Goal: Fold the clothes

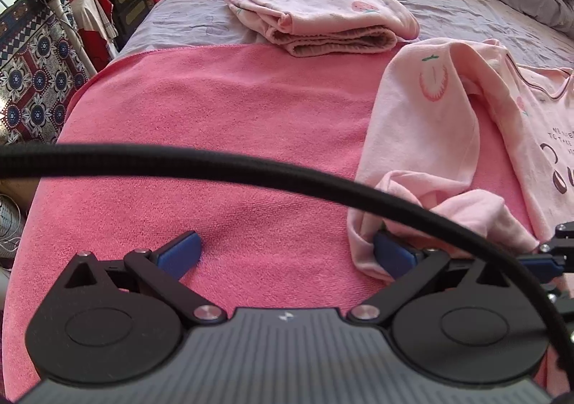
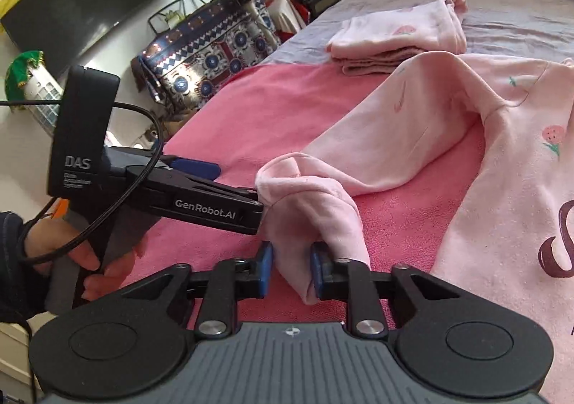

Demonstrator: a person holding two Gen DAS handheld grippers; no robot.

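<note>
On the bright pink terry towel (image 1: pixel 215 138), the right gripper (image 2: pixel 291 269) jaws pinch the pale pink cotton top's sleeve cuff (image 2: pixel 315 217) while the left gripper (image 1: pixel 287 255) jaws gape wide beside it.

Folded garment (image 1: pixel 323 24) lies on bed (image 1: pixel 466 9) behind towel (image 1: pixel 215 138); shirt (image 1: pixel 430 124) right.

Obscured and cropped items noted

The pink shirt (image 2: pixel 502 189) ran off the right frame edge, its dark lettering cut short (small print unreadable in the left view); a black cable (image 1: pixel 251 167) crossed the towel (image 1: pixel 215 117), and the sleeve cuff (image 2: pixel 305 210) masked one left fingertip.
</note>
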